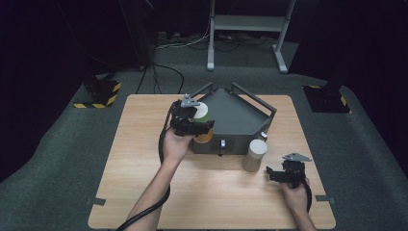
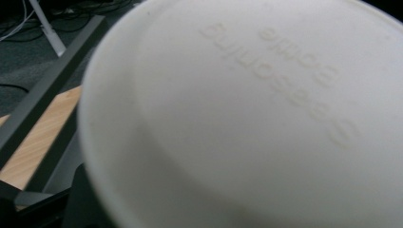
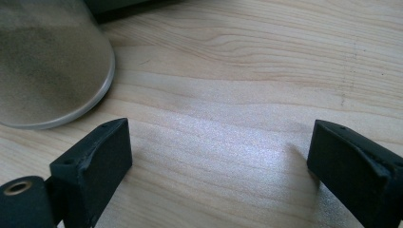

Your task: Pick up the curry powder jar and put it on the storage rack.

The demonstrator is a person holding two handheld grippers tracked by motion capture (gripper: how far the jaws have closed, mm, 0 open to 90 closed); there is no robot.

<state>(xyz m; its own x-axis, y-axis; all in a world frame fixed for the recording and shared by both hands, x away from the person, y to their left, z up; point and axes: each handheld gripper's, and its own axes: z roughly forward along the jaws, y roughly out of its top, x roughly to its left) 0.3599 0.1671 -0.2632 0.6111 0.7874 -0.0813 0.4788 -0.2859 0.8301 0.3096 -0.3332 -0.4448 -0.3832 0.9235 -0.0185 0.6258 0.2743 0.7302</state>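
While the white-lidded canister point(image 1: 202, 113) is clamped in the left gripper point(image 1: 198, 120) above the grey tray's point(image 1: 240, 120) left corner, placement is judged pending. The right gripper point(image 1: 276, 174) is held unclenched near the tabletop's point(image 1: 144, 159) right edge; the beige cylinder point(image 1: 254, 155) is untouched.

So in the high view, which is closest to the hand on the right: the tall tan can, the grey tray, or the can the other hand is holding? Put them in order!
Counting from the right gripper:
1. The tan can, standing on the table just to its left.
2. The grey tray, behind that can, mid-table.
3. The white-lidded can, held in the left gripper at the tray's far-left corner.
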